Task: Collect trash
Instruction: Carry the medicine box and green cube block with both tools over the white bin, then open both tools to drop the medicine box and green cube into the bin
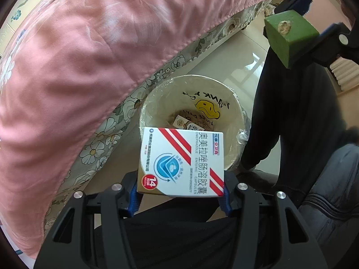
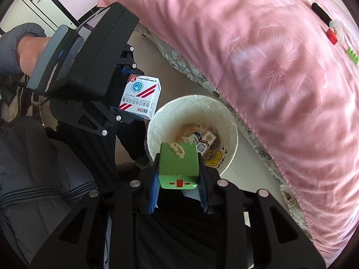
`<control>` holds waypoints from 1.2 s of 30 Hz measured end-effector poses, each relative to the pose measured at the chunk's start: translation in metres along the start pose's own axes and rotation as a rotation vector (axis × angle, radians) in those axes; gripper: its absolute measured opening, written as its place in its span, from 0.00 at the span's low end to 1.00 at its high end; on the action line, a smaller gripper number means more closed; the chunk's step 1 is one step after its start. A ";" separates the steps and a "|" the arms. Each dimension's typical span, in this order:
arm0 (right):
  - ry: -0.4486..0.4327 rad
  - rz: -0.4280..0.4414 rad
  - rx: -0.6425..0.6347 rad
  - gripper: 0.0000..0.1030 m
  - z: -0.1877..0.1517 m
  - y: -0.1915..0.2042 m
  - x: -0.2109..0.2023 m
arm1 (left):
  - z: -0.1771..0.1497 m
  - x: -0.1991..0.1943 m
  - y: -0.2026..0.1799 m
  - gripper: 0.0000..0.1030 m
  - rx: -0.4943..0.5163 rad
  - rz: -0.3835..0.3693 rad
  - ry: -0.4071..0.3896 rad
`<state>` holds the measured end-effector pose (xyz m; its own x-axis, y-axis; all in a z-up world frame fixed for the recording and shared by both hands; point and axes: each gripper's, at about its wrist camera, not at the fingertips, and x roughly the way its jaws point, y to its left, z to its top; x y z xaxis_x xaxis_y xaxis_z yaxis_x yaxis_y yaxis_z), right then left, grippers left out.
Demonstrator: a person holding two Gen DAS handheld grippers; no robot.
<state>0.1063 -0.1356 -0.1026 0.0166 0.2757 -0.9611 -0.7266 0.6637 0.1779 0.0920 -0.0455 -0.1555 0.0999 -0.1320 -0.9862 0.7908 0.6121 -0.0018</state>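
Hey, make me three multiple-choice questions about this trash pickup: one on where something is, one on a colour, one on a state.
1. Where is the trash bin?
A. On the bed
B. On the floor beside the bed
C. On a chair

2. What colour is the block in the right tongs?
A. Green
B. Yellow
C. Blue

3. What state are the left tongs in?
A. Open, holding nothing
B. Shut on nothing
C. Shut on the medicine box

Answers:
1 B: the bin stands on the pale floor by the pink quilt.
2 A: both views show it green.
3 C: the box sits clamped between the blue pads, near the bin.
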 end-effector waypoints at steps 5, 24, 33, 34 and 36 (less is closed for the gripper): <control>0.034 0.031 -0.002 0.30 0.002 -0.003 0.022 | 0.006 0.019 -0.005 0.55 0.027 -0.034 0.026; 0.148 0.149 -0.016 0.30 0.019 -0.023 0.100 | 0.020 0.080 0.001 0.55 0.088 -0.084 0.124; 0.180 0.184 -0.004 0.30 0.024 -0.031 0.130 | 0.023 0.106 0.002 0.55 0.093 -0.105 0.168; 0.183 0.188 -0.004 0.30 0.024 -0.031 0.132 | 0.024 0.108 0.002 0.55 0.091 -0.107 0.170; 0.186 0.198 -0.006 0.30 0.024 -0.031 0.134 | 0.024 0.111 0.002 0.55 0.090 -0.111 0.175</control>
<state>0.1475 -0.1018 -0.2318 -0.2522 0.2666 -0.9302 -0.7070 0.6056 0.3653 0.1192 -0.0773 -0.2606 -0.0911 -0.0530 -0.9944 0.8424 0.5284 -0.1053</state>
